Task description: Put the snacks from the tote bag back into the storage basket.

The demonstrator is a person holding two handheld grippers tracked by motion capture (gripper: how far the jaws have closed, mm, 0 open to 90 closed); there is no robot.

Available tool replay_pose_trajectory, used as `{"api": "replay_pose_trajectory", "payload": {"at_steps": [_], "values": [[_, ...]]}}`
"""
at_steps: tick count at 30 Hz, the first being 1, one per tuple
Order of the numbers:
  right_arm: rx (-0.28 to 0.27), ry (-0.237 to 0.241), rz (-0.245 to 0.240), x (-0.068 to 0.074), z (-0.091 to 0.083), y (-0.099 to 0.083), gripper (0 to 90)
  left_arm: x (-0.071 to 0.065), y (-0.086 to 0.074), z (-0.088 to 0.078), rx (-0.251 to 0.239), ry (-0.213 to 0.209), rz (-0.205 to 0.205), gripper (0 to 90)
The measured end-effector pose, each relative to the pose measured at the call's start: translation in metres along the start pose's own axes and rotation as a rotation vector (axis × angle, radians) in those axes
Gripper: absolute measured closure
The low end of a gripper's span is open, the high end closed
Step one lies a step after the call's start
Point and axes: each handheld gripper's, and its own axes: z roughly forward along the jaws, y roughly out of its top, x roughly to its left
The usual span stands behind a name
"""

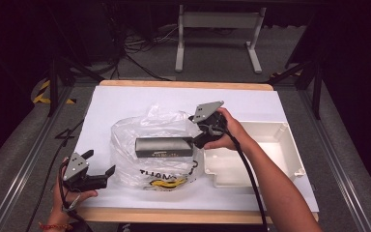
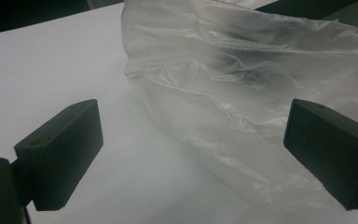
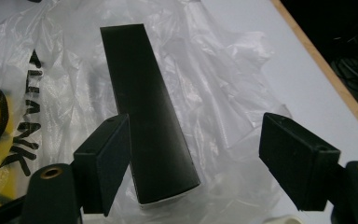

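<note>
Black box (image 1: 164, 147) lies on the clear bag (image 1: 140, 133) mid-table, beside the tray (image 1: 290, 145); right gripper (image 3: 193, 158), jaws apart, straddles its near end, left gripper (image 2: 193, 154) gapes by the bag—likely bagging step; next needs closing squarely.

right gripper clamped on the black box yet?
No. In the right gripper view the right gripper is open: one of its fingers sits beside the black box, the other well clear of it.
</note>
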Motion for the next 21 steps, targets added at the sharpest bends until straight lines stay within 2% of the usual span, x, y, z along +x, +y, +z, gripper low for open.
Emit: {"api": "replay_pose_trajectory", "payload": {"at_steps": [7,14,15,16,21], "values": [[0.065,0.076,-0.048,0.006,0.017,0.008,27.1,0.0,0.0,0.0,-0.004,-0.007,-0.001,5.2],[0.15,0.107,-0.102,0.008,0.03,0.013,28.6,-0.001,0.0,0.001,0.005,-0.004,0.004,5.1],[0.15,0.107,-0.102,0.008,0.03,0.013,28.6,-0.001,0.0,0.001,0.005,-0.004,0.004,5.2],[0.178,0.116,-0.096,0.008,0.034,0.013,30.3,-0.001,0.0,0.001,0.007,-0.004,0.005,5.1],[0.233,0.161,-0.112,0.008,0.044,0.013,30.2,-0.001,-0.001,0.0,0.012,-0.006,0.01,5.1]]}}
